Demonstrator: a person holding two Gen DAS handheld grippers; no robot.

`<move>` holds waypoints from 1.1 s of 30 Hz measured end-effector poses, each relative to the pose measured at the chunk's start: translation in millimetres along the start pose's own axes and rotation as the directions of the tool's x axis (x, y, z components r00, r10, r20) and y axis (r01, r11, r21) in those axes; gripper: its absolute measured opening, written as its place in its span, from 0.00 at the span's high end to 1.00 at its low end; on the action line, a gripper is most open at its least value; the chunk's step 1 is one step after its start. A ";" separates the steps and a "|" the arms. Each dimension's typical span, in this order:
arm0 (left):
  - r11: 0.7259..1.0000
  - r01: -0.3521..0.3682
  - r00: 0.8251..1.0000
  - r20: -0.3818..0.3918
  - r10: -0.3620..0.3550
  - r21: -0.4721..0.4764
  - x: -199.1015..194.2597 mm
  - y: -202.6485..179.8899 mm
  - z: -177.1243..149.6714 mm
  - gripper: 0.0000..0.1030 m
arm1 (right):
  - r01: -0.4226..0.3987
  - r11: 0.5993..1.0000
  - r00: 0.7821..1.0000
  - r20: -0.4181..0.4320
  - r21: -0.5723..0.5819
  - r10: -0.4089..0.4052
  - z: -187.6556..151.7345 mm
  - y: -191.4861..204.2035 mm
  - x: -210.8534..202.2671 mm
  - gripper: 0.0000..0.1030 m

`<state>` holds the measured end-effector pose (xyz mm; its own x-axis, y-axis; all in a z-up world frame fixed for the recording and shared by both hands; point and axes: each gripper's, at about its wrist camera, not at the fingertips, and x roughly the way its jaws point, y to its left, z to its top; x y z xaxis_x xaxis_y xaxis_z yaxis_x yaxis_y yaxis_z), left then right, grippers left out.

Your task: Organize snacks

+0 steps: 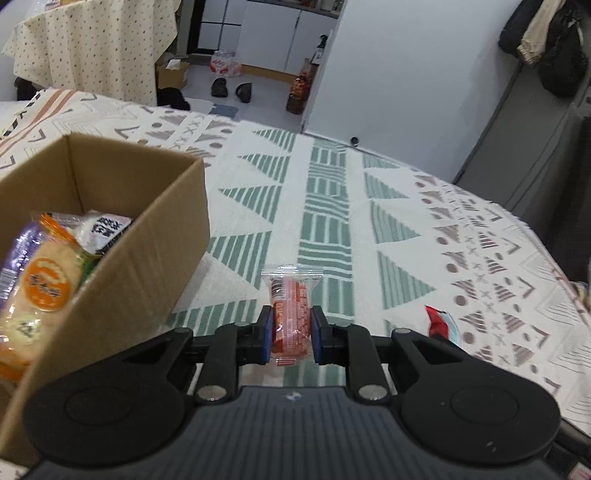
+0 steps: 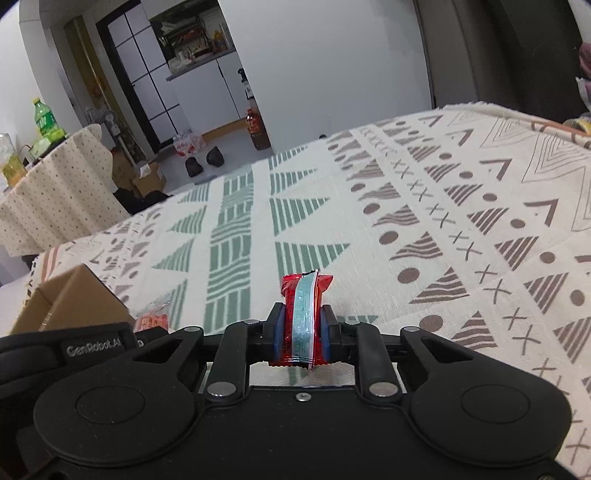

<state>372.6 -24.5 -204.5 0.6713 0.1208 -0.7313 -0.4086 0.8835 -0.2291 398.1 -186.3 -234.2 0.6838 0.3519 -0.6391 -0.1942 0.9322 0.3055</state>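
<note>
left gripper (image 1: 291,332) clamps an orange snack (image 1: 291,317); right gripper (image 2: 303,328) clamps a red snack (image 2: 304,314).

Patterned cloth (image 1: 325,206) with green and grey triangles over the desk, black slippers (image 1: 232,88) on the floor, dotted tablecloth (image 1: 92,48) beyond, green soda bottle (image 2: 44,118), dark bottle (image 2: 257,129) by the white cabinet (image 1: 273,33), hanging jackets (image 1: 546,40)

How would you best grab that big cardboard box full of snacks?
Judging by its shape, take the cardboard box by an upright wall, near the open top rim, coming from above so one finger slips inside. It is too wide to span. Both claws are full: left claw holds an orange packet, right claw a red one.
</note>
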 end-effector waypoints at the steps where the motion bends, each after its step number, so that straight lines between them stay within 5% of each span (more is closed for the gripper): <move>1: 1.000 0.009 1.000 0.004 -0.009 0.002 -5.3 -0.7 -0.1 0.81 | 0.004 1.000 1.000 0.008 -0.002 -0.004 1.3 2.0 -4.1 0.81; 21: 0.996 0.050 0.987 0.151 -0.060 0.069 -113.4 7.6 10.0 0.84 | -0.016 1.000 0.988 0.156 -0.017 0.019 21.1 31.2 -92.7 0.81; 24: 0.996 0.063 0.989 0.133 -0.070 0.060 -120.0 13.2 9.2 0.90 | -0.021 0.999 0.987 0.159 -0.026 0.025 18.6 31.7 -100.6 0.81; 33: 0.999 0.035 0.997 0.073 -0.037 0.037 -121.4 24.8 2.2 0.85 | -0.027 1.000 0.991 0.134 0.006 0.026 4.3 10.7 -104.2 0.81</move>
<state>282.3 -16.2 -120.0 0.7292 0.1205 -0.6736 -0.3621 0.9032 -0.2304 327.8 -213.4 -161.2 0.7667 0.3618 -0.5303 -0.2088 0.9217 0.3269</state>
